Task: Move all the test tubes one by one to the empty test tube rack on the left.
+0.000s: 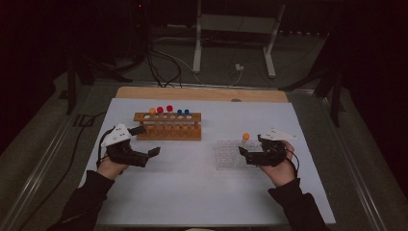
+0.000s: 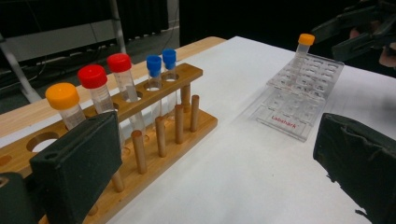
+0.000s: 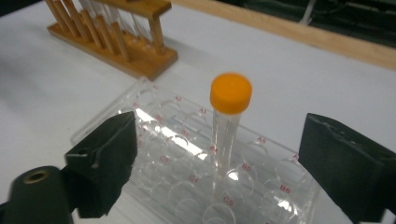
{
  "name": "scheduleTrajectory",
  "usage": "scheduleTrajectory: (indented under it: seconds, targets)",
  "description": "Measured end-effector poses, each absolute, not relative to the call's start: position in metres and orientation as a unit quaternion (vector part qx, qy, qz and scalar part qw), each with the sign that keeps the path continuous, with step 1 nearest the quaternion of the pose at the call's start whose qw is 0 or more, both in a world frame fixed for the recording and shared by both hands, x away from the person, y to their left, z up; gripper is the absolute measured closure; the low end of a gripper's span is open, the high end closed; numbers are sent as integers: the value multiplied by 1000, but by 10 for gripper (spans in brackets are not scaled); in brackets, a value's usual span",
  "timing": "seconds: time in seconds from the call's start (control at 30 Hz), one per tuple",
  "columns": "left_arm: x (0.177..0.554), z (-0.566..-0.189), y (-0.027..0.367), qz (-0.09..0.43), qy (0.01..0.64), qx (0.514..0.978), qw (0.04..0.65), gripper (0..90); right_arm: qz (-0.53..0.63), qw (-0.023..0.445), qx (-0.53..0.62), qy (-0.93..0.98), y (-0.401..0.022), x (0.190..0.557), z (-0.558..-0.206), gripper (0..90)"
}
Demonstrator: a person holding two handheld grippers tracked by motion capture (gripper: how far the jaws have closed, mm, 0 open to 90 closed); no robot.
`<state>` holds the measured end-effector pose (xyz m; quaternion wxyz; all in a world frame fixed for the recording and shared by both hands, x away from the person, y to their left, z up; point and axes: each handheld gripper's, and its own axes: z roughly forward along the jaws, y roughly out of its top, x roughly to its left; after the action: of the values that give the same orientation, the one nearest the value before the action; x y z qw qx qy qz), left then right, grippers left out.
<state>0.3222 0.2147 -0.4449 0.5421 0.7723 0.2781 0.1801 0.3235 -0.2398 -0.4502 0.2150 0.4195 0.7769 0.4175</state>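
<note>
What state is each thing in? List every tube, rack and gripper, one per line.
Orange-capped clear tube: capped, upright in the clear plastic well rack, free of the pads.
Wooden tube rack: upright, part filled, some holes free.
Orange-capped tube, two red-capped tubes, two blue-capped tubes: capped, upright in the wooden rack.
Left gripper: open, holding nothing.
Right gripper: open, jaws either side of the tube.

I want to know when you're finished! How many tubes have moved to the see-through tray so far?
One: an orange-capped tube already stands in the clear tray. The right gripper sits open around it, not squeezing. The left gripper is open and empty beside the wooden rack. Five capped tubes look left there: one orange, two red, two blue.
</note>
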Motion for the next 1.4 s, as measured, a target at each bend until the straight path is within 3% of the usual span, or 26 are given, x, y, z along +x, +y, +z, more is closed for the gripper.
scheduleTrajectory:
  seconds: [0.3, 0.57, 0.87, 1.4]
  targets:
    - [322, -450, 212, 171, 273, 778, 540, 20, 399, 210, 426, 785, -235, 332, -458, 465]
    - [321, -451, 210, 168, 268, 782, 536, 20, 394, 205, 430, 786, -232, 337, -462, 644]
    - [321, -451, 210, 168, 267, 783, 536, 20, 384, 216, 435, 785, -228, 340, -465, 733]
    - [321, -449, 210, 163, 266, 783, 539, 20, 420, 241, 425, 765, -235, 329, -439, 745]
